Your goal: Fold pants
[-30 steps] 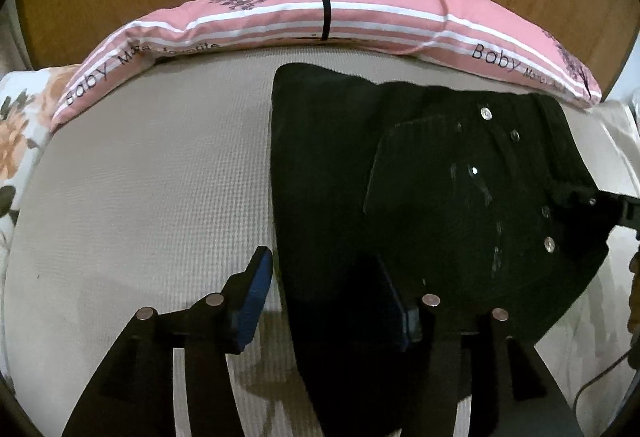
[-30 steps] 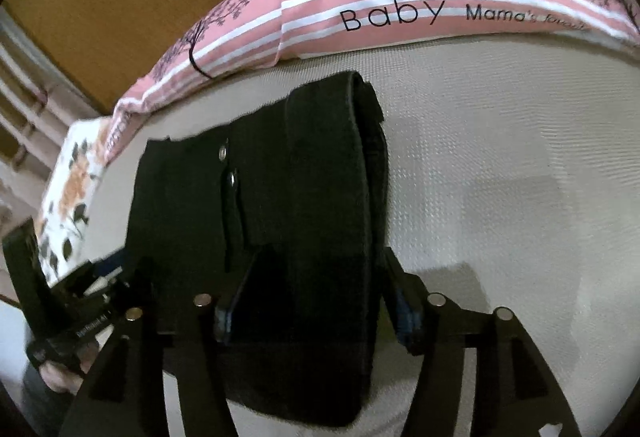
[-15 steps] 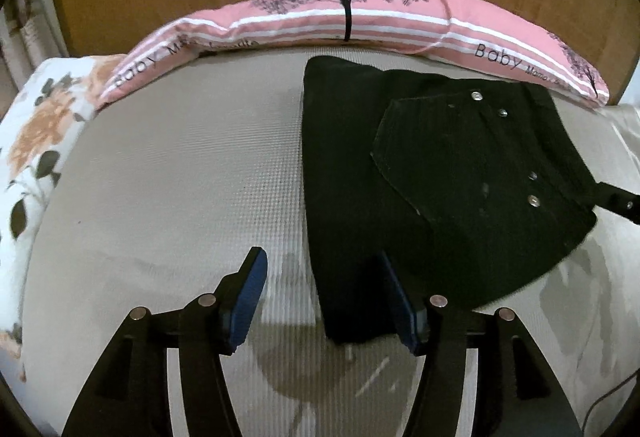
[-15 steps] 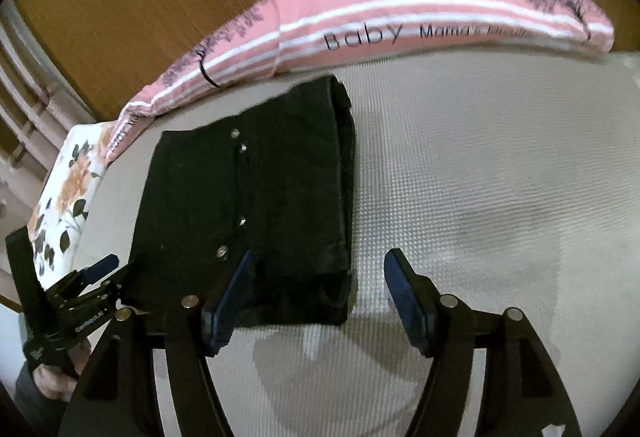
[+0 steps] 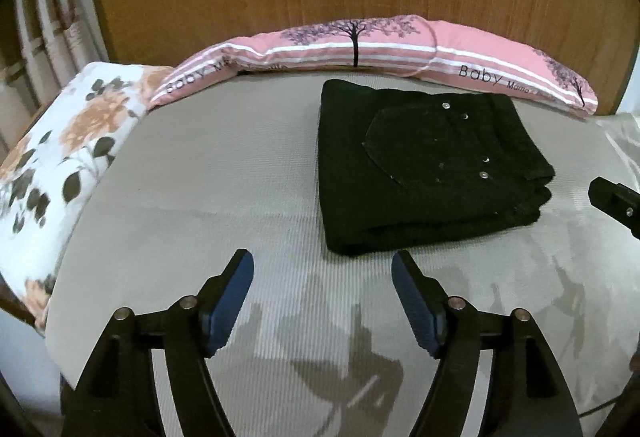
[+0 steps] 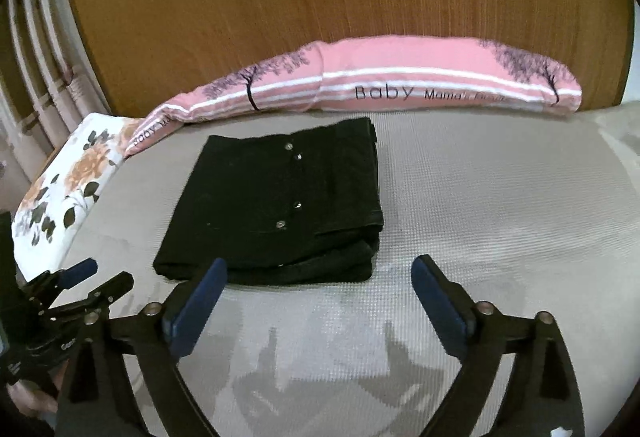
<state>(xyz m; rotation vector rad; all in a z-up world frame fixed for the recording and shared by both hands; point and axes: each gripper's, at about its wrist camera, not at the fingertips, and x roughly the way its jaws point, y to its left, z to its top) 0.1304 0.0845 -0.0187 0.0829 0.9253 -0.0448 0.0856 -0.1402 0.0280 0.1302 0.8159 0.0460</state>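
Both grippers, the left gripper (image 5: 322,279) and the right gripper (image 6: 318,277), are standing spread and empty, their jaws having just been opening. Folded pants (image 5: 424,165) are lying far on the grey bed (image 5: 192,189), near the pink pillow (image 5: 376,45). Folding is looking finished; next is only checking edges.

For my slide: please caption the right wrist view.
Folded black pants lie on the grey bed; the open right gripper holds nothing.

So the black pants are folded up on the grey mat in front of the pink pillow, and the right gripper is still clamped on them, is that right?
Not quite. The right gripper is open and clear of the folded black pants, as the right wrist view shows. The rest holds: they lie on the grey mat before the pink pillow.
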